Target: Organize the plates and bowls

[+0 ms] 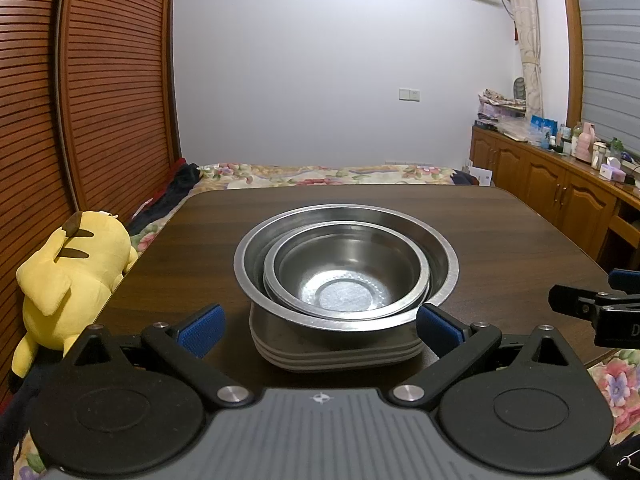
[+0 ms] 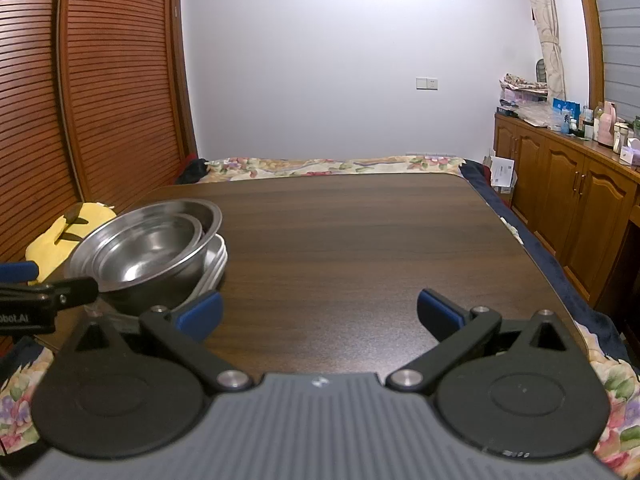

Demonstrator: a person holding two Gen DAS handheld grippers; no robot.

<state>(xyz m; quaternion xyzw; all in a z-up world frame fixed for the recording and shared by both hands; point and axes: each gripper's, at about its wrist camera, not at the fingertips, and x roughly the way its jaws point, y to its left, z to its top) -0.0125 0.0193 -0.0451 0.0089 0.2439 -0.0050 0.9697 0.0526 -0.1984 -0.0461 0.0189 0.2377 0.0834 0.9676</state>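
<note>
— Going left to right, what did you have in front of you?

— At the far left a yellow plush toy [image 1: 68,280] lay off the edge of the desk [image 1: 500,240]. Next came my left tool [image 1: 320,326], its blue pads spread wide, holding nothing and touching nothing.

— And the dishes?

— Straight ahead of that tool, between the lines of its two fingers but just beyond the tips. A small steel bowl [image 1: 346,276] sat nested inside a large steel bowl [image 1: 248,268], and both rested on a stack of grey plates [image 1: 336,354] on the desk.

— And your other hand?

— My right tool [image 2: 320,314] was to the right of the stack, also spread wide and empty, hovering over bare desk. From its camera the bowls and plates stood off to the left, near the left tool's tip, with nothing between its own fingers. Wooden cabinets [image 2: 568,200] ran along the far right.
</note>
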